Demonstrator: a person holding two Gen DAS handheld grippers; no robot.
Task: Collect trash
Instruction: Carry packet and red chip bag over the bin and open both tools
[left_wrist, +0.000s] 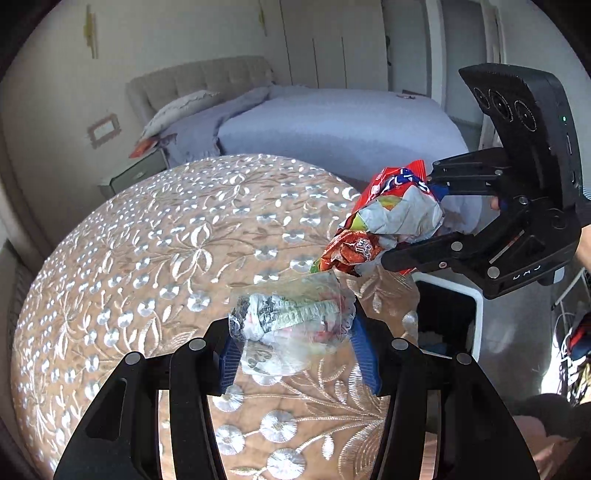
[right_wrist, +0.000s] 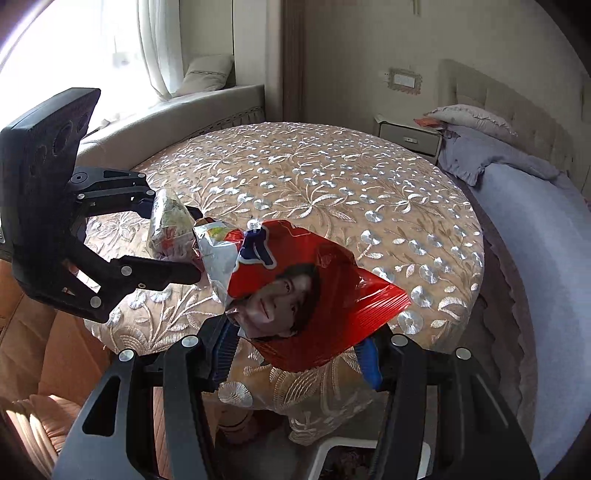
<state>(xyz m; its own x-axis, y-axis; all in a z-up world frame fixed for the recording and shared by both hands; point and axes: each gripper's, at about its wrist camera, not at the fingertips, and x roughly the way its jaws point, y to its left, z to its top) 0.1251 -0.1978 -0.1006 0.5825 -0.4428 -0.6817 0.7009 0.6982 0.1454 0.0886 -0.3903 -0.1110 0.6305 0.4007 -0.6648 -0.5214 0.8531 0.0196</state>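
The left hand-held gripper (left_wrist: 291, 354) clenches a clear plastic wrapper (left_wrist: 288, 325) above the embroidered round bench (left_wrist: 147, 258). Only the right view reveals a printed face on the red chip bag (right_wrist: 306, 295) clamped in the right hand-held gripper (right_wrist: 295, 354); a bed (left_wrist: 332, 125) stands beyond.

A round table (right_wrist: 332, 177) in embroidered cloth stands beside a lavender-covered bed (left_wrist: 332, 125) and nightstand (right_wrist: 408, 138).

Table (left_wrist: 147, 240) before bed (left_wrist: 332, 129); bin (left_wrist: 450, 314) beside table; nightstand (right_wrist: 408, 138) behind table.
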